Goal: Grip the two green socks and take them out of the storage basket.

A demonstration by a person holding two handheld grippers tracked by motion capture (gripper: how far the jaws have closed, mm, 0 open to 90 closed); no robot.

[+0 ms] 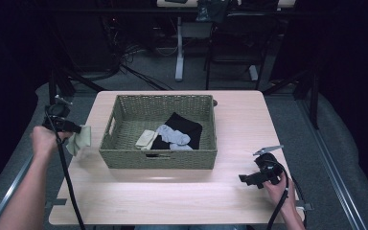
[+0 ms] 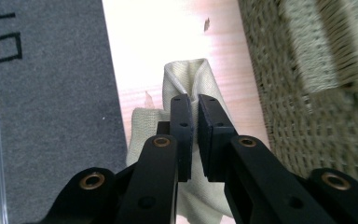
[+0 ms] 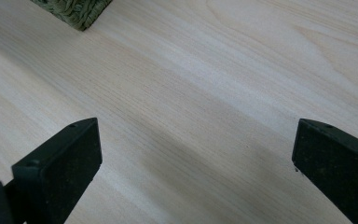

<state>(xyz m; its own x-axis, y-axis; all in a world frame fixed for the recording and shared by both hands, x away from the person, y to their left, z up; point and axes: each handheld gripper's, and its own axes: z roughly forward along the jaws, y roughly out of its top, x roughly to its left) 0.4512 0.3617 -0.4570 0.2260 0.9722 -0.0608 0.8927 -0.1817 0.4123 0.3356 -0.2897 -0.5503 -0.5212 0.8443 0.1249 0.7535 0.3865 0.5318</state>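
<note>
My left gripper (image 1: 79, 129) holds a pale cream sock (image 1: 79, 140) just off the table's left side, beside the wicker basket (image 1: 158, 158). In the left gripper view the jaws are shut on the cream sock (image 2: 189, 79), which hangs below them over the table edge. Inside the basket lie another cream sock (image 1: 146, 139), a grey sock (image 1: 175, 135) and a black cloth (image 1: 184, 125). My right gripper (image 1: 243, 179) rests low over the table's front right, pointing left. Its jaws stand wide open (image 3: 196, 154) with bare wood between them.
The light wooden table (image 1: 163, 196) stands on grey carpet (image 2: 51, 93). The basket's corner (image 3: 74, 11) shows at the top left of the right gripper view. A desk leg (image 1: 179, 48) and chair stand in the dark background.
</note>
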